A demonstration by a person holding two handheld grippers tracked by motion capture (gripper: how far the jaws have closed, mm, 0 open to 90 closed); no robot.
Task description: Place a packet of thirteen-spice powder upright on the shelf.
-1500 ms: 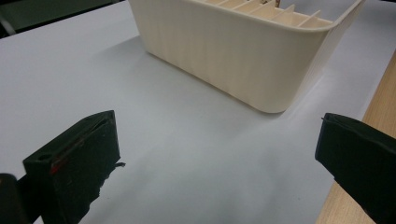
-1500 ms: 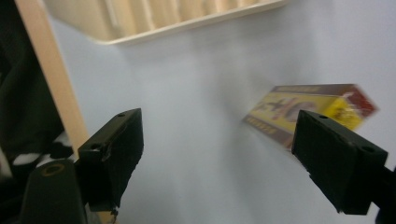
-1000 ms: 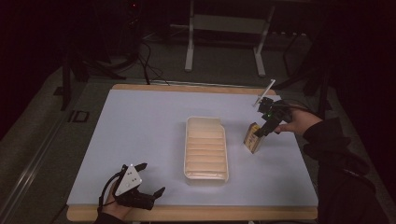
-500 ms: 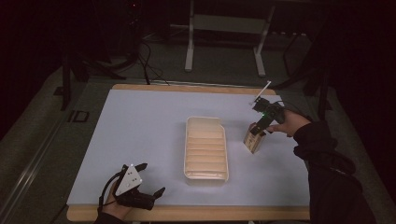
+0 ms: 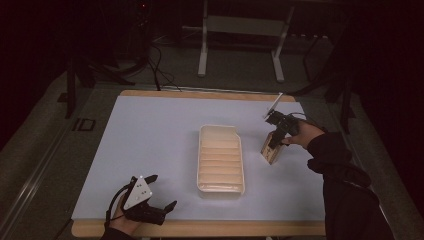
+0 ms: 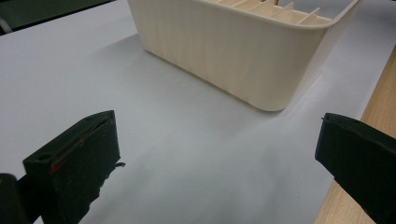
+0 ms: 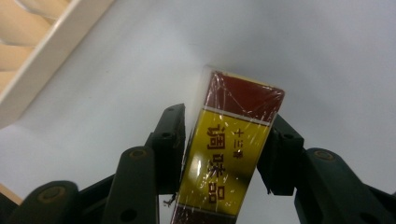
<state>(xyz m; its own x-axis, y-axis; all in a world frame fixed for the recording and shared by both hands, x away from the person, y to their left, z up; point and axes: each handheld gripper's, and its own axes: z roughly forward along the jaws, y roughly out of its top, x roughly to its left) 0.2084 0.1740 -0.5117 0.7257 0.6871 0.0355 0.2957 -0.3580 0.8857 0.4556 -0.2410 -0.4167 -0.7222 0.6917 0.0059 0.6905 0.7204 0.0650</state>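
A: Nearest the table's front edge, what is seen of the left gripper (image 5: 145, 200)?

B: It is rested on the pale surface (image 5: 150, 130) with its jaws spread wide apart and nothing between them. In the left gripper view the near corner of the cream ribbed tray (image 6: 233, 51) is seen ahead of the jaws, apart from them.

A: And farther out, to the right of the tray?

B: The right gripper (image 7: 224, 154) is found there, and a small cellophane-wrapped box (image 7: 231, 154), red at the far end and yellow below with printed characters, is seen between its jaws. The jaws have just been closing, and both pads are now laid against the box's long sides, so it is judged to be clamped.

A: How is the box laid relative to the jaws?

B: Its long axis is run along the jaws, out from their root, with the red end projecting past the tips. In the high view the box (image 5: 270, 150) is seen tilted, its lower end on or very near the surface, just beside the tray's (image 5: 220, 160) right wall but not touching it.

A: Which hand is nearer?

B: The right one, by far; the left is kept well apart. A lift and a short carry leftward toward the tray's compartments is judged likely.
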